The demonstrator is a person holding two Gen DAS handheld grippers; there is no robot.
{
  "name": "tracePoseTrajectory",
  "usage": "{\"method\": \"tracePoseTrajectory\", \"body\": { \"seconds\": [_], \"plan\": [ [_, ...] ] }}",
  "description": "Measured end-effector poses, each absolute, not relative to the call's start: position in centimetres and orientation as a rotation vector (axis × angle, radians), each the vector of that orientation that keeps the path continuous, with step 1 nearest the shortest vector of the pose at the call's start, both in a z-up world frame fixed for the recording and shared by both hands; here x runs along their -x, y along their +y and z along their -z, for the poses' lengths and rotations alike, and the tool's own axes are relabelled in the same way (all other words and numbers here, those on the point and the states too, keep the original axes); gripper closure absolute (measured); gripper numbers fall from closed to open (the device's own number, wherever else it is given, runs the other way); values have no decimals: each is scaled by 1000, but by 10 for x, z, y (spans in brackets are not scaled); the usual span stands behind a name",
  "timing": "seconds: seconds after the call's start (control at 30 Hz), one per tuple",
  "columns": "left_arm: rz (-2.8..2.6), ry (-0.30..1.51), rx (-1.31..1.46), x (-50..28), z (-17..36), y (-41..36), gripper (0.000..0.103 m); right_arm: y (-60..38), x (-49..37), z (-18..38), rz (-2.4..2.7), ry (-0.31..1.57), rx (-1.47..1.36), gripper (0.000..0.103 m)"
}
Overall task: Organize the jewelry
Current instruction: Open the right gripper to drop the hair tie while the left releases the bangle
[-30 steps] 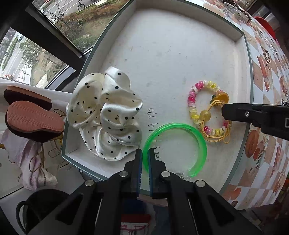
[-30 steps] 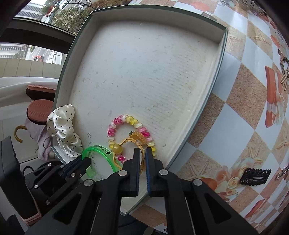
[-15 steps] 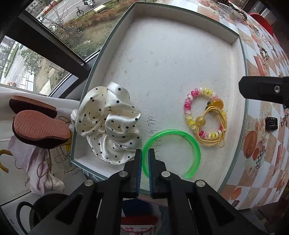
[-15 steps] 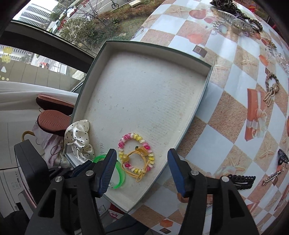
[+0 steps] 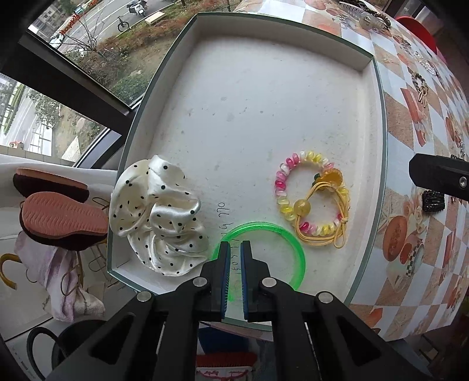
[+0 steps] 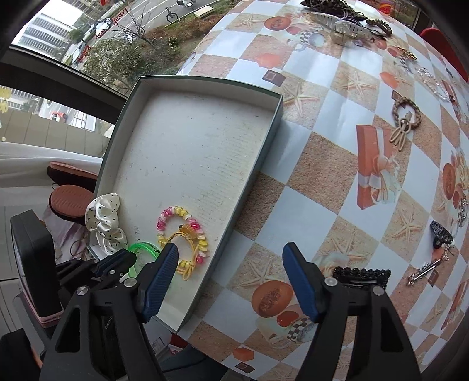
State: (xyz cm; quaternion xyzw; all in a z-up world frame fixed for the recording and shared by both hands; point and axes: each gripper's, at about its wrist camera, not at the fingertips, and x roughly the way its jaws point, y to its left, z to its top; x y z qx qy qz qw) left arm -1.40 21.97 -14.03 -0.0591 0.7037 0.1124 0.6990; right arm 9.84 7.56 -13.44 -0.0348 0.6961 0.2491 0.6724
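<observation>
So the jewelry that's sorted so far sits in the shallow white tray (image 5: 378, 96), all bunched in the lower part of the left wrist frame: a pink, white and yellow beaded bracelet (image 5: 283, 181) at centre right with a yellow elastic hair tie (image 5: 341, 202) lying across its right side, a green plastic bangle (image 5: 296, 249) just below and left of them, and a white polka-dot scrunchie (image 5: 158, 217) over at the lower left corner of the tray. The left gripper (image 5: 233, 255) hangs over the bangle's left side with its blue pads pretty much shut, only a thin slit showing, and nothing pinched in there as far as I can see. In the right wrist view the right gripper (image 6: 230, 258) has just been opening its jaws and they're spread wide with nothing between them, sitting at bottom centre over the tray's right edge and the checkered tablecloth (image 6: 337, 96). A black rhinestone hair clip (image 6: 362, 275) lies on the cloth at the lower right, just past the right-hand finger. More pieces are scattered up top: a silver claw clip (image 6: 347, 26) and a braided tan ring (image 6: 406, 115) at upper right.
</observation>
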Motion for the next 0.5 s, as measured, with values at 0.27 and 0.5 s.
{"method": "tracePoseTrajectory", "body": {
  "seconds": [0.27, 0.5],
  "plan": [
    [-274, 1550, 127, 9, 134, 216, 56, 64, -99, 135, -541, 1561, 52, 24],
    [-264, 1518, 130, 2, 134, 211, 0, 51, -99, 133, -527, 1557, 34, 23]
  ]
}}
